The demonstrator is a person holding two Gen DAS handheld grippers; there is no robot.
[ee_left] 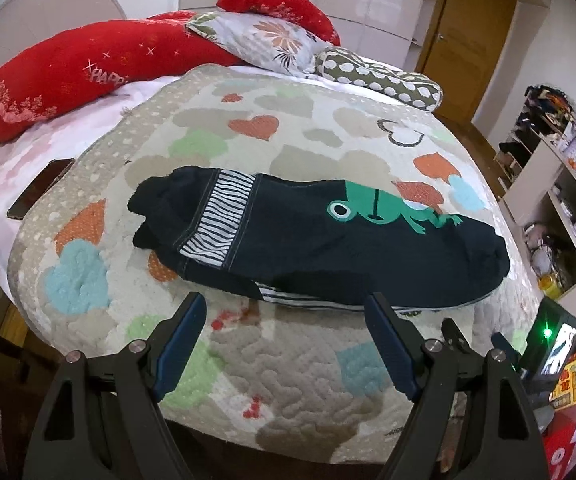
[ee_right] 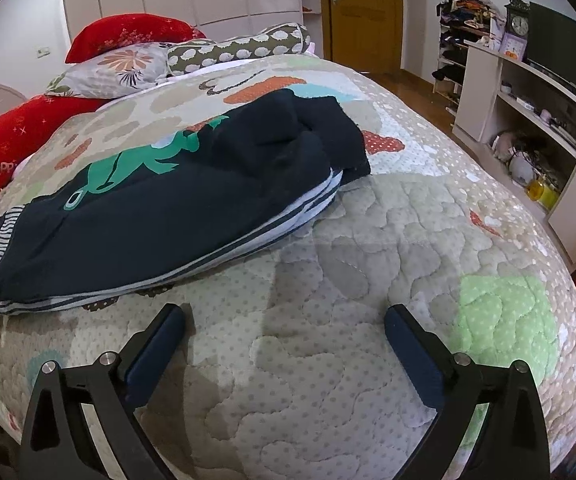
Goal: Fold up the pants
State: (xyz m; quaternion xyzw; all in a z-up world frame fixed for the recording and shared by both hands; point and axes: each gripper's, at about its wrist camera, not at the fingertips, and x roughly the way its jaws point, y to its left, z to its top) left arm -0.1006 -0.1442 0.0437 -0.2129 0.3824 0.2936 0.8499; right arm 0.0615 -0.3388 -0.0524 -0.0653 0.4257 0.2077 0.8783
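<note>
Dark navy pants (ee_left: 308,240) with a green frog print and striped white bands lie folded lengthwise across the quilted bed cover (ee_left: 296,392). My left gripper (ee_left: 285,306) hangs open just in front of their near edge, nothing between its fingers. In the right wrist view the same pants (ee_right: 159,216) stretch from the lower left toward the middle, with the leg ends bunched at the far right end. My right gripper (ee_right: 285,318) stands wide open over bare quilt (ee_right: 328,360), to the right of and nearer than the pants, holding nothing.
Red pillows (ee_left: 87,76), a floral pillow (ee_left: 271,40) and a dotted bolster (ee_left: 380,76) lie at the bed's head. A phone-like dark slab (ee_left: 39,194) rests at the left edge. White shelving (ee_right: 528,120) with clutter stands right of the bed, a wooden door (ee_right: 364,12) beyond.
</note>
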